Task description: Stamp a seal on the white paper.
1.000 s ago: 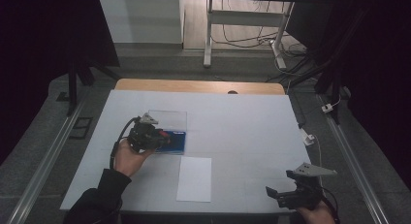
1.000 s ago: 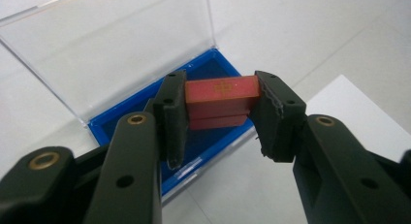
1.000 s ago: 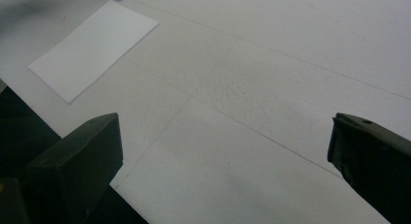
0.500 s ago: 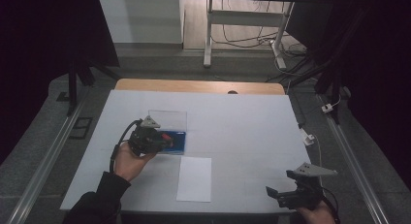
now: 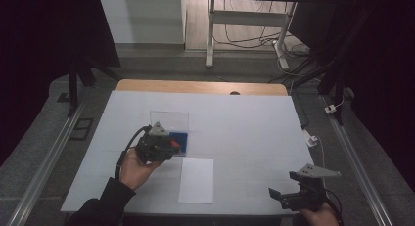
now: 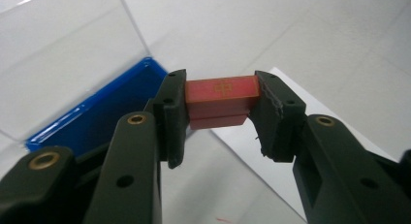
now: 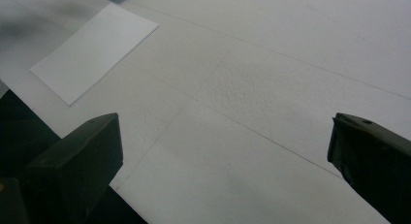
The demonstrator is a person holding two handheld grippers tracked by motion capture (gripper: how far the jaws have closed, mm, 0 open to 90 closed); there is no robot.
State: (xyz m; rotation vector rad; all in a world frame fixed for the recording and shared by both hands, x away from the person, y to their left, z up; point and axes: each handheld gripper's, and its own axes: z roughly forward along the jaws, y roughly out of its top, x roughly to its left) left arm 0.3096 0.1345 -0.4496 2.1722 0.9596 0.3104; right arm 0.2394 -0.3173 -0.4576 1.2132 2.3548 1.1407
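Observation:
My left gripper (image 6: 220, 105) is shut on a small red block (image 6: 222, 95) with a gold mark on its top face, held above the table. A shallow blue tray (image 6: 102, 110) with an upright clear lid (image 6: 63, 49) lies just beyond and left of the jaws. In the high view the left gripper (image 5: 172, 144) hangs at the front of that blue tray (image 5: 180, 139), the red block (image 5: 172, 144) at its tip. A white paper sheet (image 5: 196, 180) lies in front of the tray. My right gripper (image 5: 276, 195) stands open and empty near the table's front right edge, its jaws wide apart over bare table.
The white table (image 5: 244, 133) has a wooden strip (image 5: 200, 86) along its far edge. A small white connector with a cable (image 5: 310, 138) sits at the right edge. The paper sheet (image 7: 94, 49) lies up and left of the right jaws.
The left gripper with the red block has shifted slightly toward the near side of the blue tray. The right gripper has stayed in place.

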